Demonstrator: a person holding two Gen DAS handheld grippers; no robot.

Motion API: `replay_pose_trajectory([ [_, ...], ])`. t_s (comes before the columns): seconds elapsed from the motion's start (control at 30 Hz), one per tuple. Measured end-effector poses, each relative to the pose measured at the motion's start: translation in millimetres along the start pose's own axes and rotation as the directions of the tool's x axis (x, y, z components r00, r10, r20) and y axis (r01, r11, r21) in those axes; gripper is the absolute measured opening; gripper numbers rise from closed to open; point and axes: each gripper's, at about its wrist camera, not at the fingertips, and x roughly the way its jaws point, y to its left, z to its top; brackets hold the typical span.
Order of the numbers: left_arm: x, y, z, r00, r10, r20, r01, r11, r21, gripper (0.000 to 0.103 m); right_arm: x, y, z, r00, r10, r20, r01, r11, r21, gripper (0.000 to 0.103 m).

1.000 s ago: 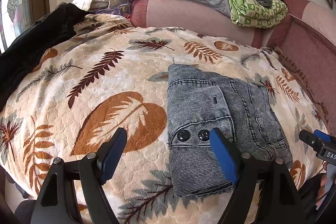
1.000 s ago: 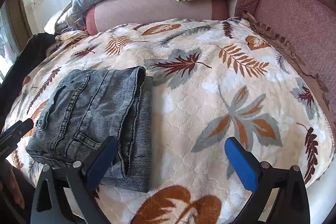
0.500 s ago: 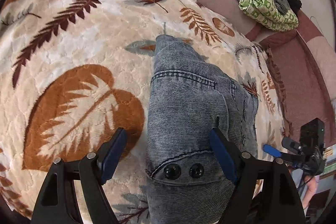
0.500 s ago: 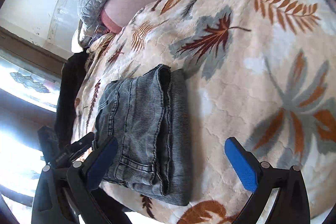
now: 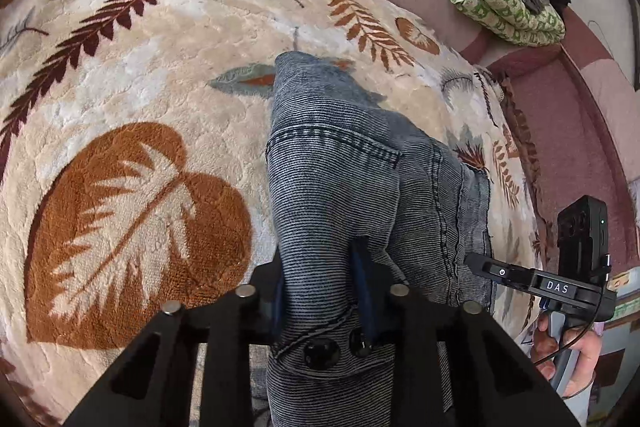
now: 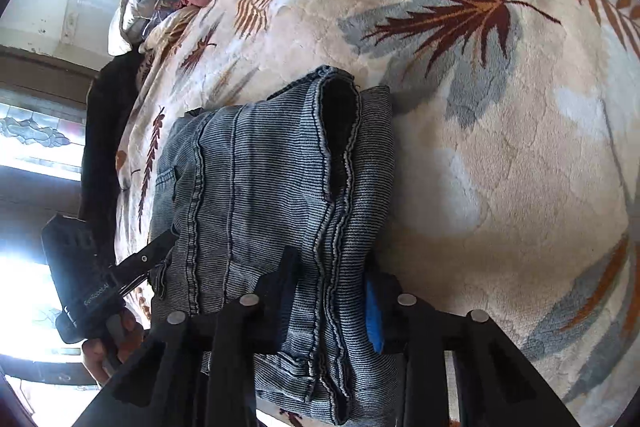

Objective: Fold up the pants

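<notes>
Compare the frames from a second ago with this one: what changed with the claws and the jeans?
Both claws moved in from open, hovering poses and closed on the folded jeans: the left claw grips the end with the two buttons, the right claw grips the stacked hem edge. Both cameras tilted down and closer. The jeans remain folded on the leaf-print blanket, and the bedding pile behind is unchanged.

Both hand-held grippers (image 5: 322, 291) (image 6: 330, 301) now clamped on pants (image 5: 340, 195).

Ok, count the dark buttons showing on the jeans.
2, side by side on the jeans waistband: left button, right button, partly behind the left hand-held gripper. Others may be hidden.
</notes>
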Motion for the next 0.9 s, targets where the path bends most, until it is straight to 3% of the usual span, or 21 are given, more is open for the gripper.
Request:
replay_pose_trajectory([
  [0.23, -40.1, -36.5, -0.3, 0.989, 0.049, 0.138, -0.071, 0.985, 0.160, 0.017, -39.4, 51.4, -0.9, 0.993, -0.009, 0.121, 0.026, 0.989, -0.143, 0.015],
  [0.4, -77.3, -50.6, 29.3, 0.969, 0.024, 0.248, -0.073, 0.979, 0.192, 0.017, -79.4, 82.1, 23.4, 0.978, 0.024, 0.208, 0.019, 0.979, -0.202, 0.015],
  [0.53, -76.3, -45.2, 52.7, 0.965, 0.008, 0.261, -0.057, 0.982, 0.182, 0.018, -86.8, 87.7, 45.9, 0.969, 0.036, 0.246, 0.017, 0.977, -0.210, 0.014],
  [0.73, -24.3, -27.9, 48.0, 0.980, 0.060, 0.189, -0.087, 0.987, 0.138, 0.020, -45.1, 55.9, 53.4, 0.983, 0.016, 0.184, 0.012, 0.988, -0.151, 0.016],
  [0.8, -0.8, -12.5, 44.5, 0.981, 0.129, 0.146, -0.143, 0.986, 0.090, 0.036, -23.1, 39.4, 50.0, 0.988, -0.029, 0.153, 0.047, 0.992, -0.121, 0.026],
  [0.83, 8.4, -4.5, 43.0, 0.976, 0.182, 0.123, -0.190, 0.980, 0.062, 0.055, -12.2, 35.0, 48.0, 0.987, -0.079, 0.138, 0.097, 0.986, -0.132, 0.036],
  [0.87, 10.4, 3.7, 41.2, 0.971, 0.204, 0.128, -0.210, 0.977, 0.031, 0.069, -5.6, 32.4, 44.4, 0.984, -0.123, 0.128, 0.142, 0.979, -0.147, 0.054],
  [0.9, 4.9, 10.3, 38.8, 0.969, 0.204, 0.142, -0.206, 0.978, 0.004, 0.071, -5.9, 30.9, 38.6, 0.980, -0.142, 0.139, 0.163, 0.975, -0.152, 0.055],
])
